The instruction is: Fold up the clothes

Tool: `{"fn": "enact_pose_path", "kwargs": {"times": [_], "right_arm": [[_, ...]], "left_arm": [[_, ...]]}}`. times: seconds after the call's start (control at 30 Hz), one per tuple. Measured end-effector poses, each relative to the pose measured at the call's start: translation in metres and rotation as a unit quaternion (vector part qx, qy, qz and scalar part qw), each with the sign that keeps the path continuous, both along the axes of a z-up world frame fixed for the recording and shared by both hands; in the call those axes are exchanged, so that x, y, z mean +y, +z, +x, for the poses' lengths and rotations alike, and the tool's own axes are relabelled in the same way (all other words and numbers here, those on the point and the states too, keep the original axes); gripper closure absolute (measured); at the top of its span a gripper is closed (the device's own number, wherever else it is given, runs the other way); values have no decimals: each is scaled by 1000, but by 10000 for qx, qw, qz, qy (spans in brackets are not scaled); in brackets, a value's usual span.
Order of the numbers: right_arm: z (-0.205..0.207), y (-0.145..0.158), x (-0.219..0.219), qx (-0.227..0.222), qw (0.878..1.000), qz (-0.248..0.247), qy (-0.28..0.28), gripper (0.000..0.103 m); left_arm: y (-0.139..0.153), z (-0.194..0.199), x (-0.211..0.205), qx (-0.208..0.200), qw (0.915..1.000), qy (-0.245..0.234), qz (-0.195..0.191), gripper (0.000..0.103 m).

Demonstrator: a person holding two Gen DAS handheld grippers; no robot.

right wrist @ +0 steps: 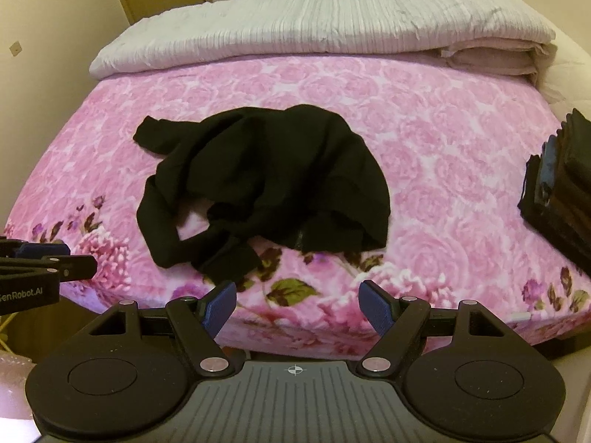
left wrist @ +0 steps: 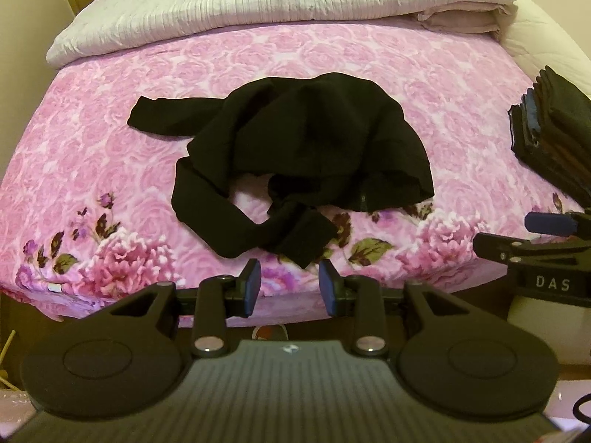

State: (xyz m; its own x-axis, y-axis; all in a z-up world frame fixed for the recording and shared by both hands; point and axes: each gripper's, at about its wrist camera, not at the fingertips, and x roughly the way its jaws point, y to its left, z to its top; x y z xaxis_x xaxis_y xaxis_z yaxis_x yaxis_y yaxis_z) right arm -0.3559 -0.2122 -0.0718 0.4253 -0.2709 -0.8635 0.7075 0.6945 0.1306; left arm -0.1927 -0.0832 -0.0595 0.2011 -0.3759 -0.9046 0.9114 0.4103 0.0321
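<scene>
A crumpled black garment (left wrist: pixel 295 147) lies in a heap in the middle of the pink floral bed (left wrist: pixel 110 147); its long sleeves trail toward the near edge. It also shows in the right wrist view (right wrist: pixel 273 181). My left gripper (left wrist: pixel 290 284) is open and empty, just short of the nearest sleeve end. My right gripper (right wrist: pixel 297 304) is open and empty, near the bed's front edge, to the right of the sleeve end. Each gripper shows at the edge of the other's view: the right one (left wrist: pixel 546 229) and the left one (right wrist: pixel 44 262).
A stack of folded dark clothes (left wrist: pixel 554 140) sits at the bed's right side, also in the right wrist view (right wrist: pixel 561 184). A folded white quilt (left wrist: pixel 258 3) and pinkish blanket (left wrist: pixel 461 18) lie across the far end. The pink bed sheet (right wrist: pixel 443 147) surrounds the garment.
</scene>
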Motion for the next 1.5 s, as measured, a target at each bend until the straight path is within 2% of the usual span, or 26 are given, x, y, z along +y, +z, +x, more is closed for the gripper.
{"fn": "enact_pose_path", "kwargs": {"times": [0.5, 0.63, 0.73, 0.97, 1.1, 1.27, 1.4, 1.5], "right_arm": [[40, -3, 7, 205, 9997, -66, -132, 27], [61, -9, 4, 233, 9997, -12, -109, 27], [80, -19, 4, 208, 9997, 50, 71, 27], [146, -91, 17, 448, 9940, 611, 788, 27], [191, -134, 27, 404, 9884, 759, 1253, 27], [244, -179, 37, 150, 9833, 609, 1706, 27], [278, -208, 42, 2, 9781, 365, 2049, 27], [300, -241, 48, 363, 9715, 240, 2330, 27]], "left_arm": [[-15, 52, -4, 268, 9995, -156, 23, 73], [-24, 82, -3, 395, 9992, -77, 37, 73], [-43, 112, 1, 537, 9984, 81, 136, 73], [-117, 188, 25, 1177, 9895, 621, 569, 73], [-155, 231, 31, 1301, 9850, 839, 758, 73], [-185, 276, 31, 1335, 9829, 1030, 736, 73], [-201, 297, 28, 1369, 9805, 1201, 735, 73], [-211, 304, 26, 1457, 9775, 1329, 751, 73]]}}
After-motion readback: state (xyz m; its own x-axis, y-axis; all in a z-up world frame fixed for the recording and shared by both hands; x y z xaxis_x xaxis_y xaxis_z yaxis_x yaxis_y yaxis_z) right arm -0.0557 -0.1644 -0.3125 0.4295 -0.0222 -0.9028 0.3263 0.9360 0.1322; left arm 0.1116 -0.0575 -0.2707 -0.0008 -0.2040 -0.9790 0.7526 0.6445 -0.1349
